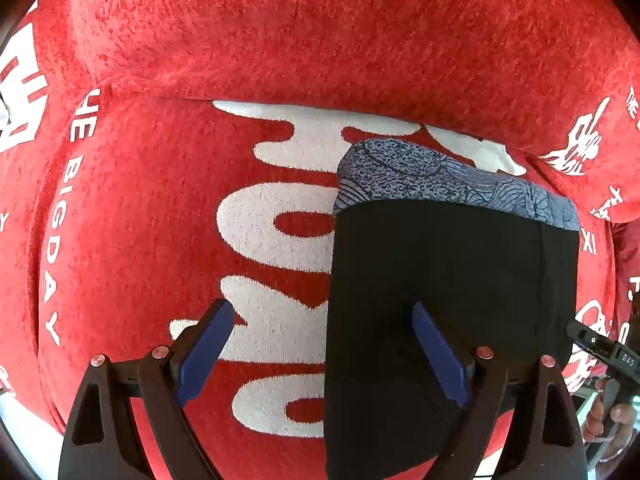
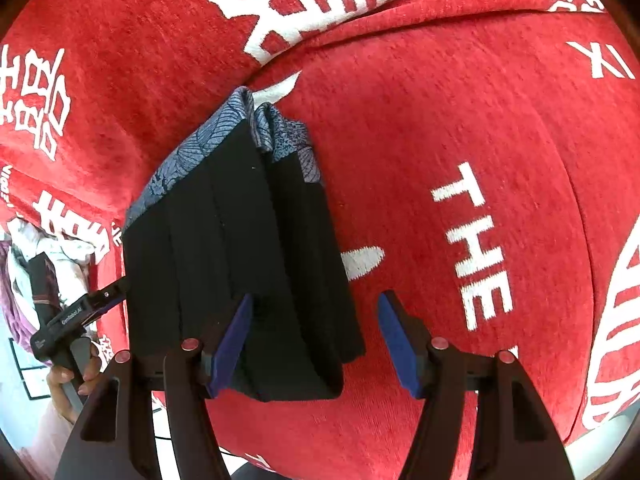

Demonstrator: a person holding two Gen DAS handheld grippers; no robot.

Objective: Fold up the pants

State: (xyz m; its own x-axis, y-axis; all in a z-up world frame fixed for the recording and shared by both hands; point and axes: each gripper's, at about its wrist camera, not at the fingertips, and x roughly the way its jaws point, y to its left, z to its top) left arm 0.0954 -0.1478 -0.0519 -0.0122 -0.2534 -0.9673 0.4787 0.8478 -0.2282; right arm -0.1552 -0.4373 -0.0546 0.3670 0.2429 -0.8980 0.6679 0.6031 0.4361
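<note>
The pants [image 1: 452, 272] lie folded into a thick black rectangle on the red cover [image 1: 160, 200], with the blue-grey patterned waistband [image 1: 440, 176] at the far end. My left gripper [image 1: 322, 306] is open and straddles the pants' left edge, one finger over the cover and one over the black cloth. In the right wrist view the pants [image 2: 224, 220] show several stacked layers. My right gripper [image 2: 316, 297] is open across their right edge, its left finger over the black cloth and its right finger over the red cover [image 2: 420, 160].
The cover is a red sofa throw with large white lettering, and its backrest rises behind the pants. A heap of other clothes [image 2: 36, 248] lies off the left edge. A hand [image 2: 72, 376] holds the left gripper's body [image 2: 76, 316]; pale floor shows below.
</note>
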